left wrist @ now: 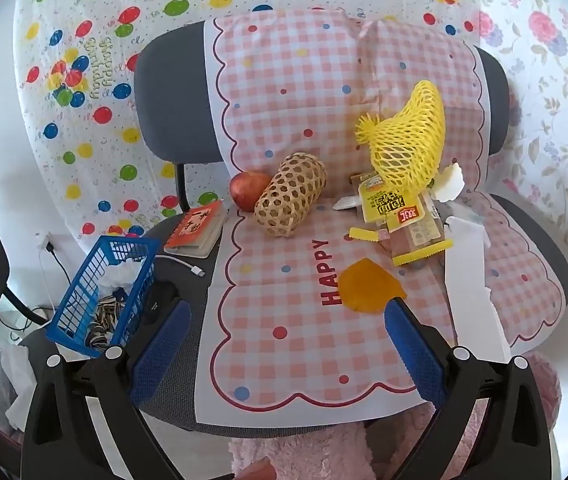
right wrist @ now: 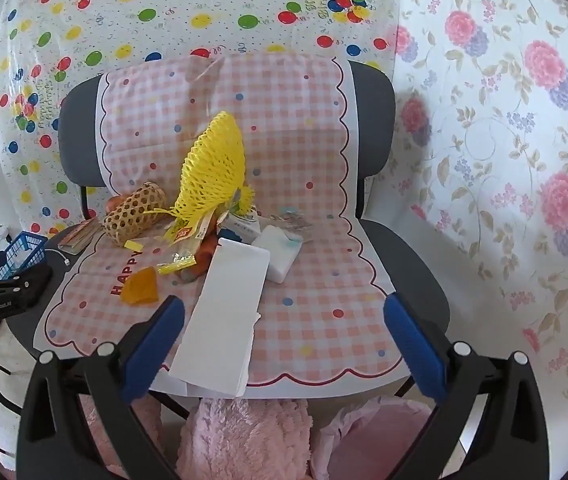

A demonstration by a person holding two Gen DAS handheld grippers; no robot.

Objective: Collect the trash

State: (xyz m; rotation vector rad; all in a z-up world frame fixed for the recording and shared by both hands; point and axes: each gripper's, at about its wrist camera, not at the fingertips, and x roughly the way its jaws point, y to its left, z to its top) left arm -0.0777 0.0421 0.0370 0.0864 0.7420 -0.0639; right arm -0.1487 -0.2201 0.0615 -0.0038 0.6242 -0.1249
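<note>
Trash lies on a chair seat covered by a pink checked sheet (left wrist: 284, 344): a yellow foam net (left wrist: 408, 140), yellow snack wrappers (left wrist: 400, 216), an orange scrap (left wrist: 368, 286) and a long white paper piece (left wrist: 468, 276). The same net (right wrist: 213, 168), orange scrap (right wrist: 139, 286) and white paper (right wrist: 227, 308) show in the right wrist view. A blue basket (left wrist: 103, 288) with some trash in it stands at the seat's left edge. My left gripper (left wrist: 288, 356) is open and empty above the seat front. My right gripper (right wrist: 284, 344) is open and empty, over the white paper's near end.
A woven bamboo tube (left wrist: 290, 196), a red apple (left wrist: 247, 190), a small red booklet (left wrist: 197, 228) and a white cable (left wrist: 187, 266) lie at the seat's left. A white foam block (right wrist: 277, 252) sits mid-seat. Pink fluffy fabric (right wrist: 243, 440) lies below the front edge.
</note>
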